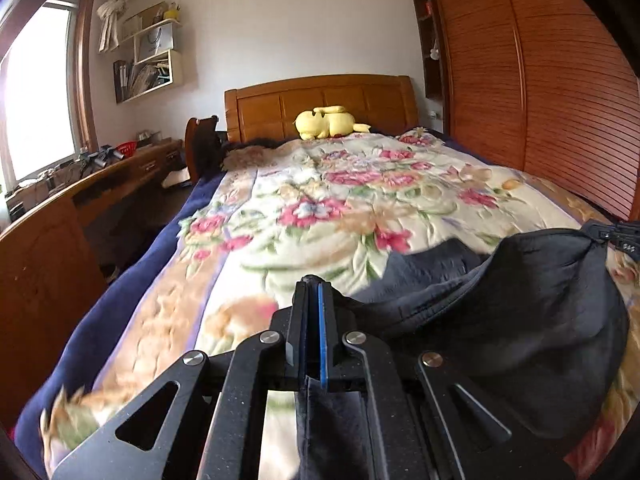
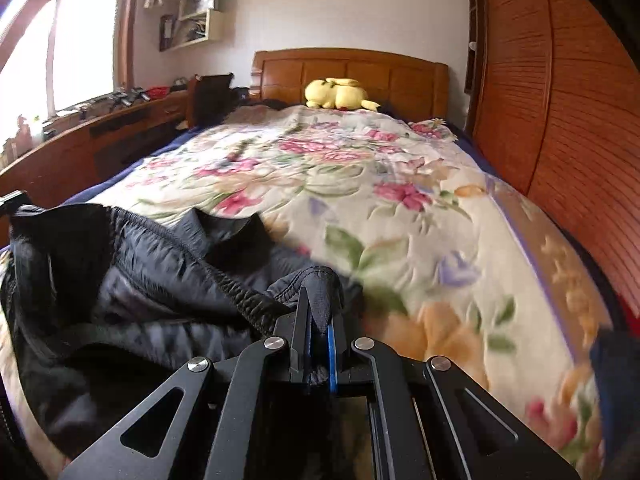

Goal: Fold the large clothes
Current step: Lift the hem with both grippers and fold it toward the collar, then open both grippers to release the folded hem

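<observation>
A large black padded garment [image 1: 536, 312] with an elastic hem hangs stretched between my two grippers, low over the floral bedspread [image 1: 320, 200]. My left gripper [image 1: 314, 286] is shut on one edge of it, and dark cloth trails down behind the jaws. The right gripper [image 1: 620, 236] shows at the far right of the left wrist view, pinching the other end. In the right wrist view the right gripper [image 2: 320, 296] is shut on a fold of the garment [image 2: 132, 280], which sags away to the left towards the left gripper [image 2: 14, 200].
The bed [image 2: 352, 76] has a wooden headboard with a yellow plush toy [image 2: 338, 94] in front of it. A wooden slatted wardrobe [image 1: 540, 80] runs along the right side. On the left stand a cluttered wooden desk [image 1: 120, 176], a window and wall shelves [image 1: 154, 60].
</observation>
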The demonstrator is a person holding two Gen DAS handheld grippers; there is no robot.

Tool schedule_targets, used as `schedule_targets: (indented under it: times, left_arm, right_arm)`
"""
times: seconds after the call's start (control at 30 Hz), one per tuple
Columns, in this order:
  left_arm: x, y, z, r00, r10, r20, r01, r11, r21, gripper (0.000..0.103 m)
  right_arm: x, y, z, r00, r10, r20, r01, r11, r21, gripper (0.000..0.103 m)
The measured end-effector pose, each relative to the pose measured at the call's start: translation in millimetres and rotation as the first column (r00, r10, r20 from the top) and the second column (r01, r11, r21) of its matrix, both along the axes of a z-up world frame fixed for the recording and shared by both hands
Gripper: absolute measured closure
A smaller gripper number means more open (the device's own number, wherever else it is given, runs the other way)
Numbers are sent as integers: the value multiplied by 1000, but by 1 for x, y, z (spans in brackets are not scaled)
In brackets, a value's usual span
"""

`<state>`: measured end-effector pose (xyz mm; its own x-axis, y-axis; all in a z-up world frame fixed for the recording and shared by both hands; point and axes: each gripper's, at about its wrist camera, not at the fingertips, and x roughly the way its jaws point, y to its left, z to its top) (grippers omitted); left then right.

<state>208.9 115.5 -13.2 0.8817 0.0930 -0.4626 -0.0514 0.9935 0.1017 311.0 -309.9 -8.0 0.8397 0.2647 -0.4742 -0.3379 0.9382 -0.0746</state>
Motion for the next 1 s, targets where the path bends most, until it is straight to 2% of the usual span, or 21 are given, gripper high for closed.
schedule_targets:
  times: [0.07,0.3,0.4,0.5,0.6,0.67,0.7,0.77,0.83,0.93,1.0]
  left_arm:
    - [22,3,4,1000,8,-5,-8,1000,8,98]
    - [97,20,3,998,41,-38,-40,999,27,98]
    - [122,26,-10,996,50,-74,-48,999,25,98]
    - [135,30,-33,990,44,-137,-46,999,-5,98]
    - [135,28,-50,984,36,-174,-37,999,-2,98]
    - [131,27,-56,981,28,-190,-29,1000,-1,94]
    - [127,28,-57,980,16,-199,-19,1000,-17,87]
    - [120,27,-57,977,1,-212,-8,999,-34,84]
    - [114,24,-56,975,-23,-219,13,999,-49,80]
    - [101,15,-57,974,-60,-220,43,996,-83,79]
    - [94,3,-61,971,-91,-219,69,992,-106,78]
  right_arm:
    - [29,17,9,1000,-19,7,19,999,-37,98]
    - [106,50,20,996,-80,34,82,994,-69,98]
    - [130,59,7,994,-105,16,106,991,-83,98]
    - [144,71,-11,993,-111,-45,107,991,-84,97]
    - [148,87,-31,990,-116,-79,107,987,-117,97]
    - [149,92,-37,989,-122,-87,112,987,-118,94]
    - [147,92,-37,988,-126,-93,116,987,-108,89]
    - [145,89,-35,985,-136,-103,127,988,-89,81]
    - [142,84,-28,987,-133,-93,127,989,-69,59]
    - [128,76,-18,991,-120,-62,116,991,-59,44]
    - [119,79,-17,995,-73,-70,70,996,-52,41]
